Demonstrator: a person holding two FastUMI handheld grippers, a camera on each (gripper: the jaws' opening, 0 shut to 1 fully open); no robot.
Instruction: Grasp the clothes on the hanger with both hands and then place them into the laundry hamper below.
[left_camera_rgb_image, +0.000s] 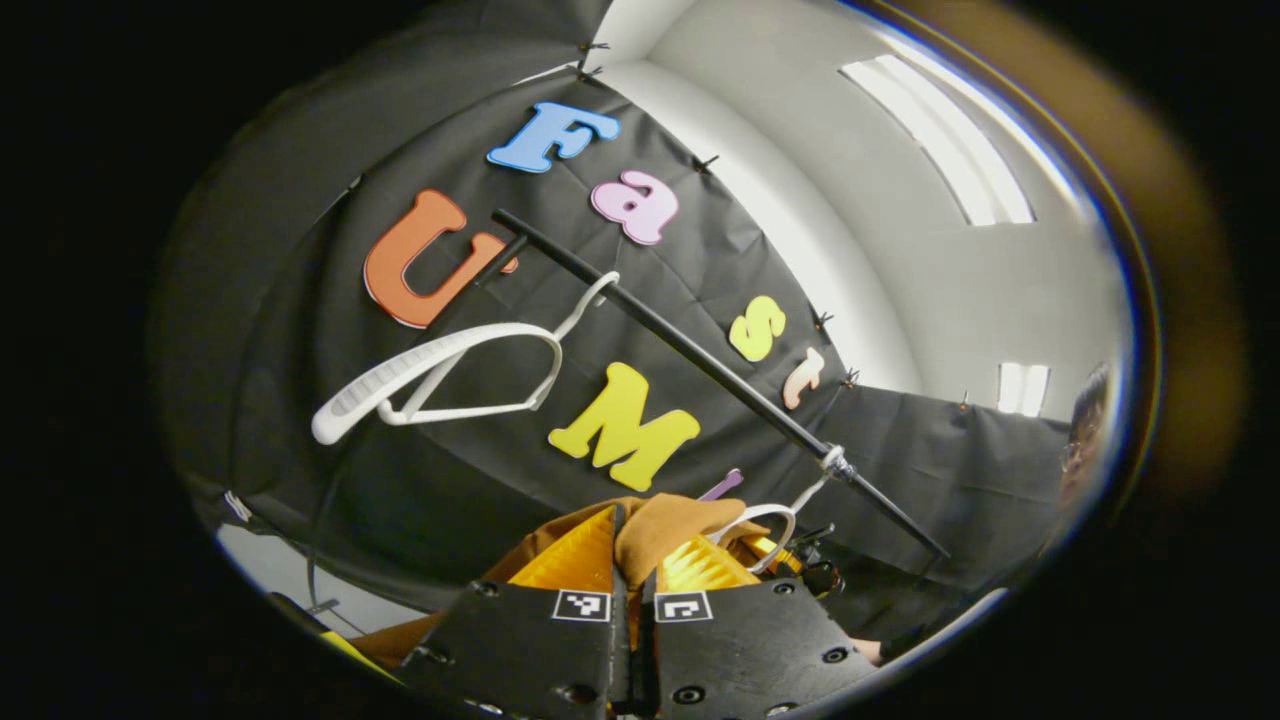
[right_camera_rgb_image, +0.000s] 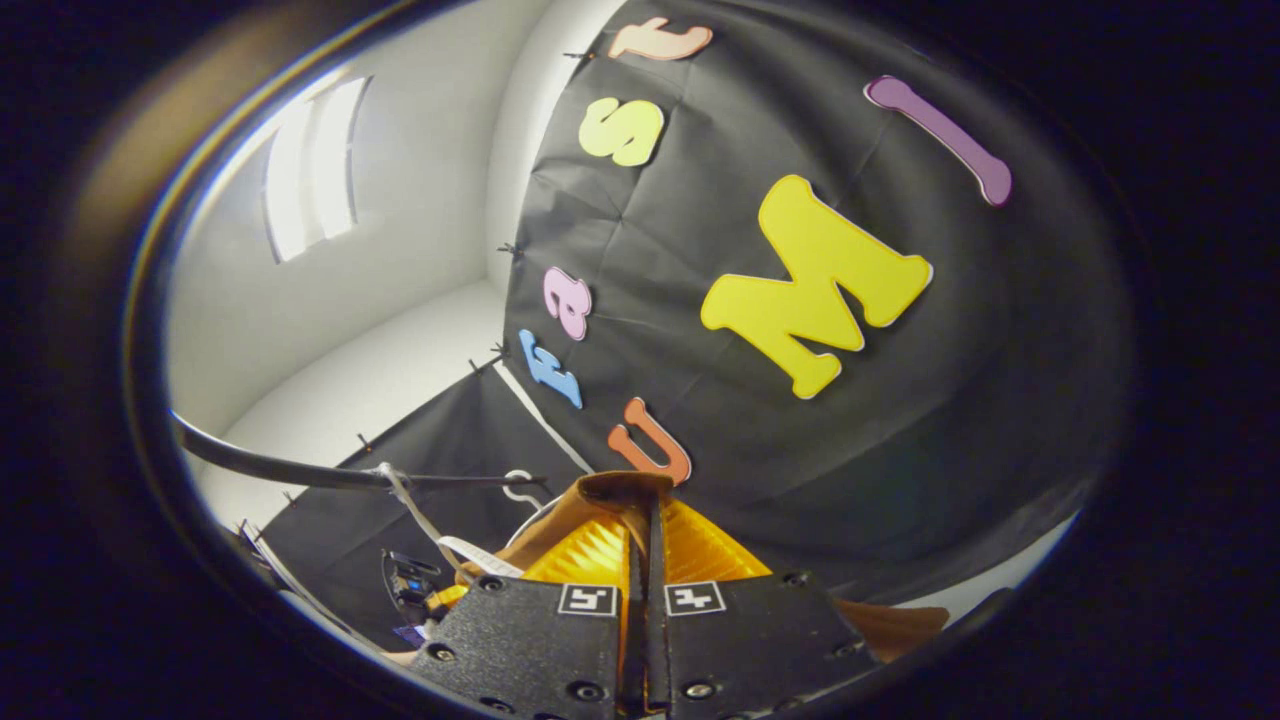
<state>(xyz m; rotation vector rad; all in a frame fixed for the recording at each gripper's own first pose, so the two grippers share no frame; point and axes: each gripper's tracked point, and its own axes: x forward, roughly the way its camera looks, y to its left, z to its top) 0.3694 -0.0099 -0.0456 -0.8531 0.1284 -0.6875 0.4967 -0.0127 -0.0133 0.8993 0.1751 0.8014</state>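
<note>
Left gripper view has my left gripper (left_camera_rgb_image: 640, 560) at the bottom of the picture, its two fingers drawn close together with a fold of the brown garment (left_camera_rgb_image: 660, 530) pinched between them; the cloth bunches up just above the fingertips and spills down to the lower left. I see a black rail (left_camera_rgb_image: 700, 365) running on a slant across the booth, and an empty white hanger (left_camera_rgb_image: 440, 385) hooked over it up to the left, well apart from my fingers. A second white hanger (left_camera_rgb_image: 770, 520) hangs from the same rail farther right, its loop just beside the bunched cloth. At the far right edge I make out part of a person (left_camera_rgb_image: 1085, 430). Right gripper view shows my right gripper (right_camera_rgb_image: 645, 545) also pressed together on the brown garment (right_camera_rgb_image: 620, 495), a ridge of it standing up between the fingers and more of it trailing off to the lower right. To the left I see the rail (right_camera_rgb_image: 300, 470) again, with a white hanger hook (right_camera_rgb_image: 518, 487) over it and a white hanger arm (right_camera_rgb_image: 480, 555) lying just beside the cloth. Whether the garment is on that hanger or free of it, I cannot tell. Behind everything I see a white wall (right_camera_rgb_image: 330, 340) and a bright ceiling light (right_camera_rgb_image: 310, 170).
</note>
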